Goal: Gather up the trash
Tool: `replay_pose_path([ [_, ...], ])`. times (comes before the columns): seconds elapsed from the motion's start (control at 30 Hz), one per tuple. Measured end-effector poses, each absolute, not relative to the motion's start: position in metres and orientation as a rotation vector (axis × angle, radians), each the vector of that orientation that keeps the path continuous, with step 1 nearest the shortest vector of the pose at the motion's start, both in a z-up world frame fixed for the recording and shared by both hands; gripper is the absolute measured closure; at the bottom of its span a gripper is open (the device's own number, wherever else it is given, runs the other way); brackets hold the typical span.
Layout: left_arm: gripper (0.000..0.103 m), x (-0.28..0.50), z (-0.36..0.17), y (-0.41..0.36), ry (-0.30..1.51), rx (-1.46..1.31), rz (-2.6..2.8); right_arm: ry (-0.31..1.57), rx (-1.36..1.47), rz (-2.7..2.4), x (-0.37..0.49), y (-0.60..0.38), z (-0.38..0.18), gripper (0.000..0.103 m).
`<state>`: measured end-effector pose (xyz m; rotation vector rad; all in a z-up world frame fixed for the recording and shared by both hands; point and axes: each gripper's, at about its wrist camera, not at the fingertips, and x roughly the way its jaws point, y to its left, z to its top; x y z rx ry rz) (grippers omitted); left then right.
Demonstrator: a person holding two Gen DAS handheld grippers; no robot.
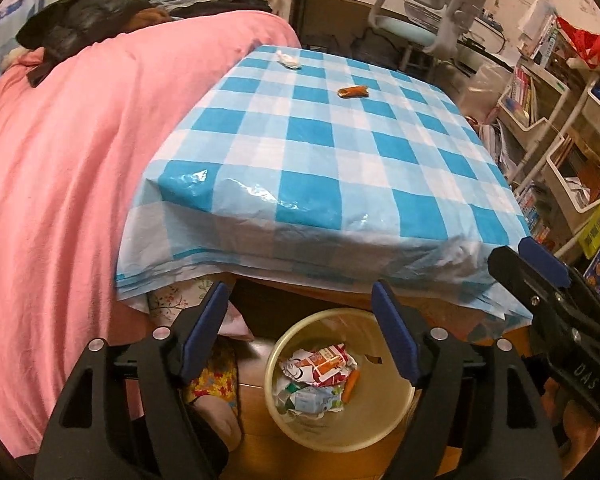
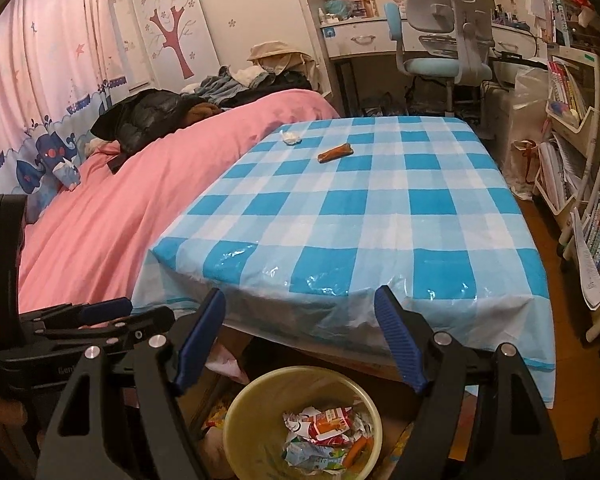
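Note:
A yellow bin [image 1: 396, 428] [image 2: 240, 408] stands on the floor under the near edge of the table and holds crumpled wrappers [image 1: 320, 372] [image 2: 324, 432]. My left gripper [image 1: 300, 292] hangs above the bin, open, with nothing between its fingers. My right gripper [image 2: 300, 298] is beside it over the same bin, also open and empty. On the far part of the blue checked tablecloth [image 1: 340, 168] [image 2: 360, 220] lie an orange-brown wrapper [image 1: 353, 91] [image 2: 335, 153] and a crumpled white tissue [image 1: 289, 59] [image 2: 291, 137], both well away from the grippers.
A bed with a pink cover [image 1: 68, 168] [image 2: 112, 208] adjoins the table's left side, with dark clothes piled at its far end. A desk chair [image 2: 444, 40] stands behind the table. Shelves of books [image 2: 580, 184] line the right side.

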<state>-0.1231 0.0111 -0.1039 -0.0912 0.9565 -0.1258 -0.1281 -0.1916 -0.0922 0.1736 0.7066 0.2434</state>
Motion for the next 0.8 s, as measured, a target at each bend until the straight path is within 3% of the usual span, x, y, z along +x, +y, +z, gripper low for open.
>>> replay_pose_path([
  [0.8,0.027,-0.1215,-0.1044,0.0143,0.955,-0.111,-0.113,0.74,0.156,0.267,-0.1247,-0.1826,-0.098,0.029],
])
